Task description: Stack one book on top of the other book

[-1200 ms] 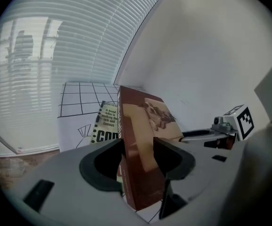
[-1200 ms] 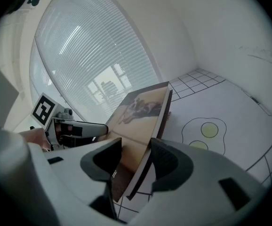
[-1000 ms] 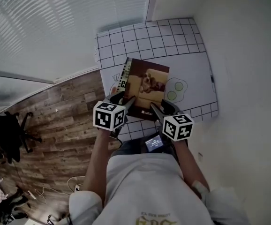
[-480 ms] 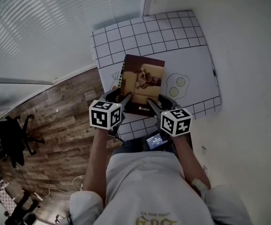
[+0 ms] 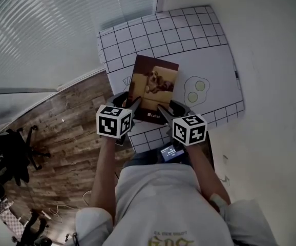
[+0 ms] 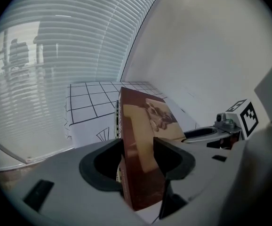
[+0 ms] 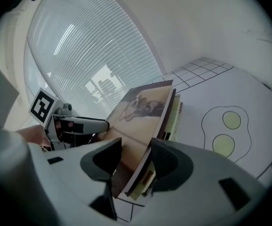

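While left tool and right tool each clamp brown book | books: two | second book beneath

You are working with 2 grippers, the left gripper and the right gripper, each carrying 1 marker cube (2 cubes in all). You are seeing 2 books: 1 brown book and 1 paler book. 1 gridded mat is showing 1 egg drawing with 2 yolks.

My left gripper and right gripper at near corners of the top book, over the lower book, on the mat.
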`<state>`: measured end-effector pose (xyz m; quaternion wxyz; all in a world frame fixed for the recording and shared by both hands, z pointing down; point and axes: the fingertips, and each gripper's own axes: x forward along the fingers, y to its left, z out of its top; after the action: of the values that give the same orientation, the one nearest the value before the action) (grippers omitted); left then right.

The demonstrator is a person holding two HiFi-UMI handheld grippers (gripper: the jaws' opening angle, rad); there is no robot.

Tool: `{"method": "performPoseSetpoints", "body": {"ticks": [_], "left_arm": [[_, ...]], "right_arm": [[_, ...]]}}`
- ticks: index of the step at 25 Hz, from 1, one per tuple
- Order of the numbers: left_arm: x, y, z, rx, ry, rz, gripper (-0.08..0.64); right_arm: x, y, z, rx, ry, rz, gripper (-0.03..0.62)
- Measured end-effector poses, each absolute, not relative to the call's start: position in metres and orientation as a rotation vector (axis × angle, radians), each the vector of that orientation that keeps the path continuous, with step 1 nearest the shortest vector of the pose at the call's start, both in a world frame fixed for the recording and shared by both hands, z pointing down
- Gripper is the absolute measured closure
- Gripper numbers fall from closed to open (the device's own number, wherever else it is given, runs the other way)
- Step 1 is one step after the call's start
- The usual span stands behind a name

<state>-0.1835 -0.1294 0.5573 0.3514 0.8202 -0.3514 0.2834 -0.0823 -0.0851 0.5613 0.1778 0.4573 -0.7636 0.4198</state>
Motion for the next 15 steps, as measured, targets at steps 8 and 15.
{"method": "performPoseSetpoints", "body": {"ticks": [8, 15], "left_arm": [[-0.182, -0.128, 0.567, 2.123, -0.902, 0.753, 0.352], [-0.181, -0.131, 0.572, 2.121, -0.903, 0.762, 0.352]], "right_arm": [[-0.081, -0.082, 0.57, 1.301, -2.126, 1.195, 0.394], [-0.08, -0.087, 0.574, 1.299, -2.118, 1.187, 0.394]]}}
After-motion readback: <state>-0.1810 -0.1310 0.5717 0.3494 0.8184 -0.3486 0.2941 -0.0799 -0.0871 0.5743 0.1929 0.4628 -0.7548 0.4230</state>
